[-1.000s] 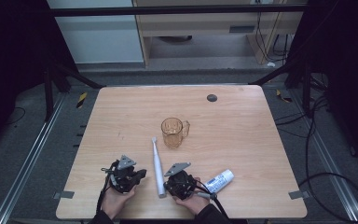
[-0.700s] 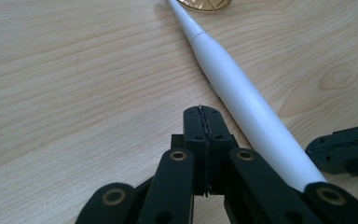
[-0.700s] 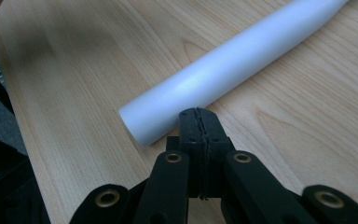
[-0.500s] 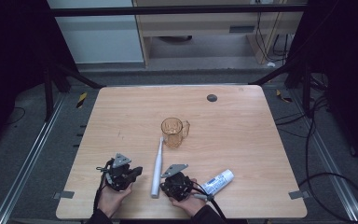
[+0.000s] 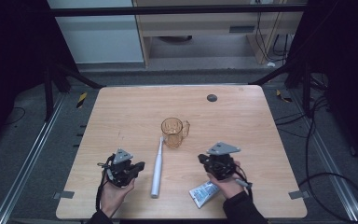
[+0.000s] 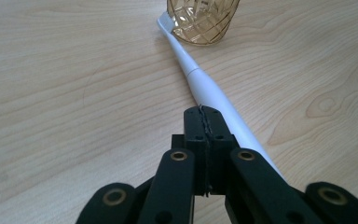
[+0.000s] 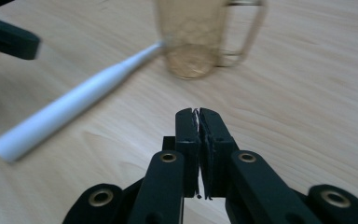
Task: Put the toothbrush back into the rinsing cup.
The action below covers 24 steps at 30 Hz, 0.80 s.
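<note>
High view: left tool lower left, jaws together, empty; right tool lower right of centre, nothing gripped. Toothbrush flat on bench btwn them, head by amber mug. Tube bottom, under right hand.
Left gripper view: jaws pressed together, toothbrush just right of tips.
Right gripper view: jaws just started parting, hairline gap, nothing btwn; mug top centre.

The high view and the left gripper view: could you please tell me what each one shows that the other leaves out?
High view alone: the right gripper, the toothpaste tube under that hand, a dark disc at the table's far edge. Left gripper view alone: the left gripper's jaws pressed together, nothing between them. Both share: the white toothbrush with its head beside the amber mug.
</note>
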Each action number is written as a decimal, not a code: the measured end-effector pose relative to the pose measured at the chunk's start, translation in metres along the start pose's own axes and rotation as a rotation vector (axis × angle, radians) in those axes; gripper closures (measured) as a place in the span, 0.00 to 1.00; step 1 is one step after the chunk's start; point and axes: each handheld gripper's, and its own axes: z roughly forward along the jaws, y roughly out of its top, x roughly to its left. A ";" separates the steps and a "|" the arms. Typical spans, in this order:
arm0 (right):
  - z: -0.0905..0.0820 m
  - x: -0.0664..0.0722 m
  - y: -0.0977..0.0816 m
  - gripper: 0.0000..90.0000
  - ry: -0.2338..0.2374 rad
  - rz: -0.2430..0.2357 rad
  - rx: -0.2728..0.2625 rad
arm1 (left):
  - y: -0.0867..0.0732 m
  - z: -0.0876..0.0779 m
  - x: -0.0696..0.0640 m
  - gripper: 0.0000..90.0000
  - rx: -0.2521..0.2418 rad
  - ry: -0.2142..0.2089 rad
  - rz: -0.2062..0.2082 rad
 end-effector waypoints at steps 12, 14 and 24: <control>-0.043 -0.066 -0.040 0.82 -0.193 0.094 -0.014 | 0.025 0.029 -0.009 0.66 0.063 0.028 0.018; -0.043 -0.069 -0.042 0.81 -0.203 0.093 -0.012 | 0.025 0.032 -0.009 0.59 0.069 0.043 0.020; -0.039 -0.082 -0.052 0.76 -0.229 0.095 0.022 | 0.029 0.049 -0.012 0.50 0.131 0.066 0.025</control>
